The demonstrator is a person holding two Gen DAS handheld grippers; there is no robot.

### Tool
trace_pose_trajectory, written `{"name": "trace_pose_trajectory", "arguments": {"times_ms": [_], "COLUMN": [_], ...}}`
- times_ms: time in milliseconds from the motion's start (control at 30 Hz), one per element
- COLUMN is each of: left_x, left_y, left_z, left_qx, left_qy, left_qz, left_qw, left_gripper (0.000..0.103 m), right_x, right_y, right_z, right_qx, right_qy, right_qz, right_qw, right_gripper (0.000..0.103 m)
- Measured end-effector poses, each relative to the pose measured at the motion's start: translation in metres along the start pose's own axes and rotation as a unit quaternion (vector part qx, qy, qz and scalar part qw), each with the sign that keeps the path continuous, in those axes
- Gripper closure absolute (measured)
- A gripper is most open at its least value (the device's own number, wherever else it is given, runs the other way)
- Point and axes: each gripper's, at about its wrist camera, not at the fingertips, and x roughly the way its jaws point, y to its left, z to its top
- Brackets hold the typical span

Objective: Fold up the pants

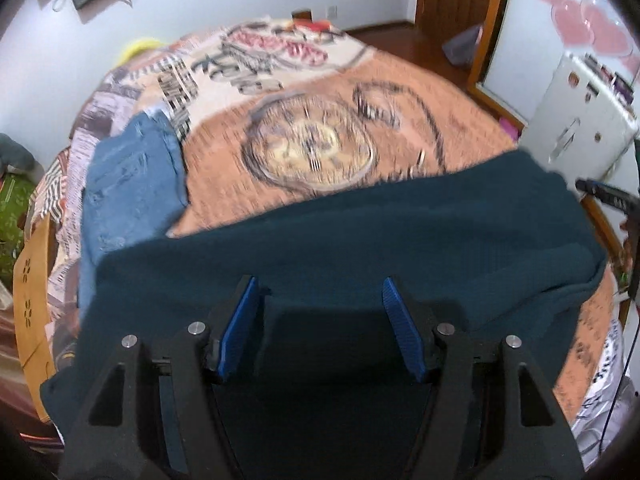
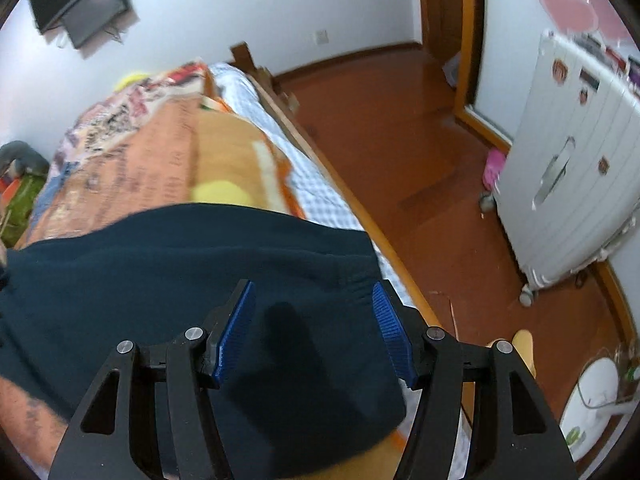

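The dark pants (image 1: 360,232) are lying crosswise on the bed (image 1: 320,96), both grippers (image 1: 320,320) (image 2: 314,320) hovering half-open, holding nothing. Only the left view is showing jeans (image 1: 132,184).

Pants (image 1: 360,232) lie across the near end of the bed (image 2: 312,184), on the blanket (image 1: 304,92). Jeans (image 1: 128,184) lie on the blanket, left of and behind the pants. A cabinet (image 2: 572,168) stands on the floor (image 2: 384,140), right of the bed.
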Motion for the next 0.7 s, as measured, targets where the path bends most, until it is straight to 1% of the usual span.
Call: {"name": "trace_pose_trajectory", "arguments": {"times_ms": [33,67,100,133,200,233,333,400,500,533,600,633,700], "left_x": [0.003,0.004,0.006,0.007,0.011,0.012,0.013,0.014,0.014,0.013,0.013,0.013,0.011], "left_y": [0.001,0.003,0.006,0.008,0.013,0.014,0.01,0.009,0.009,0.009,0.009,0.008,0.008], "left_z": [-0.002,-0.003,-0.004,-0.004,-0.004,-0.005,-0.004,-0.004,-0.004,-0.004,-0.004,-0.004,-0.003], "left_qx": [-0.003,-0.008,-0.02,-0.026,-0.041,-0.044,-0.038,-0.037,-0.038,-0.039,-0.038,-0.039,-0.039], "left_qy": [0.0,-0.002,-0.002,0.0,0.004,0.005,0.003,0.002,0.002,0.002,0.001,0.001,0.001], "left_qz": [0.002,0.003,-0.001,-0.006,-0.018,-0.017,-0.007,-0.004,-0.003,-0.001,0.002,0.005,0.01], "left_qw": [1.0,1.0,0.9998,0.9996,0.999,0.9989,0.9992,0.9993,0.9993,0.9993,0.9993,0.9992,0.9992], "left_gripper": [0.034,0.03,0.027,0.027,0.024,0.023,0.022,0.021,0.021,0.021,0.021,0.021,0.021], "right_x": [0.004,0.014,0.023,0.03,0.036,0.039,0.052,0.057,0.059,0.059,0.054,0.054,0.049], "right_y": [-0.004,-0.01,-0.015,-0.018,-0.025,-0.028,-0.037,-0.043,-0.05,-0.051,-0.049,-0.045,-0.041], "right_z": [-0.001,0.0,0.002,0.003,0.005,0.006,0.005,0.001,-0.003,-0.004,-0.006,-0.005,-0.005], "right_qx": [0.003,0.006,0.009,0.011,0.018,0.021,0.047,0.061,0.086,0.093,0.089,0.086,0.079], "right_qy": [0.005,0.014,0.025,0.033,0.03,0.031,0.057,0.064,0.071,0.072,0.066,0.064,0.054], "right_qz": [-0.001,-0.004,-0.006,0.001,0.017,0.023,0.068,0.091,0.128,0.142,0.145,0.146,0.142], "right_qw": [1.0,1.0,1.0,0.999,0.999,0.999,0.995,0.992,0.985,0.983,0.983,0.983,0.985], "right_gripper": [0.046,0.046,0.046,0.045,0.041,0.04,0.04,0.041,0.052,0.058,0.061,0.067,0.07]}}
